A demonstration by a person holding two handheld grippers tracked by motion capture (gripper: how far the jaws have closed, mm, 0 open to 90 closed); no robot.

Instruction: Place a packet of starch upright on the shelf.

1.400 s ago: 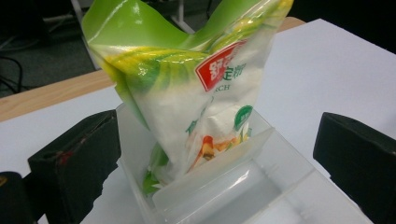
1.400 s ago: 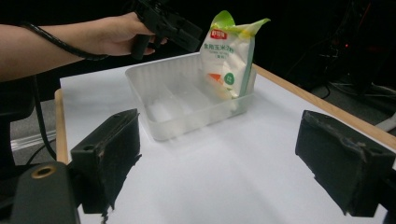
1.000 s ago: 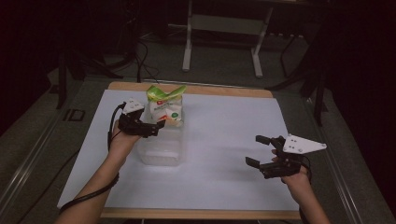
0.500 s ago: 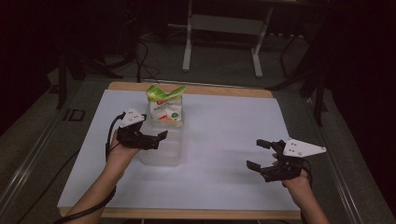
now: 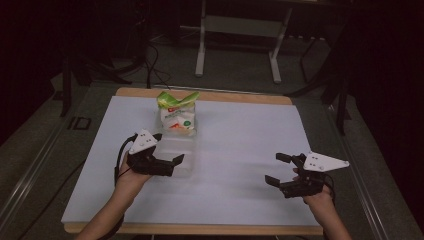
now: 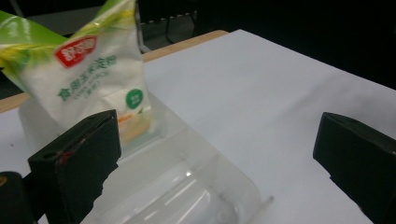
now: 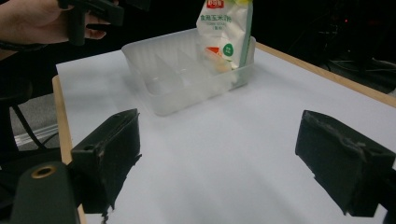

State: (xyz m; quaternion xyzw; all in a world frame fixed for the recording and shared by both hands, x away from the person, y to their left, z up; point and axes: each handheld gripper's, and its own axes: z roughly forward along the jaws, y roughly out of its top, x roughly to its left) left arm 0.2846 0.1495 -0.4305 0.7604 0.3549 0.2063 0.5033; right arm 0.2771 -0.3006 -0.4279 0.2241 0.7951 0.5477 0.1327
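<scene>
Left tongs (image 5: 167, 162): jaws wide apart, empty, over the near end of the clear tray (image 5: 181, 161), whose faint walls blur into the white sheet. Right tongs (image 5: 279, 169): jaws wide apart, empty, near the desk's (image 5: 240, 97) front right corner. Bag (image 5: 177, 113): white with green top and red label, upright in the tray's far end, toward the desk's back edge; print too small to read.
</scene>
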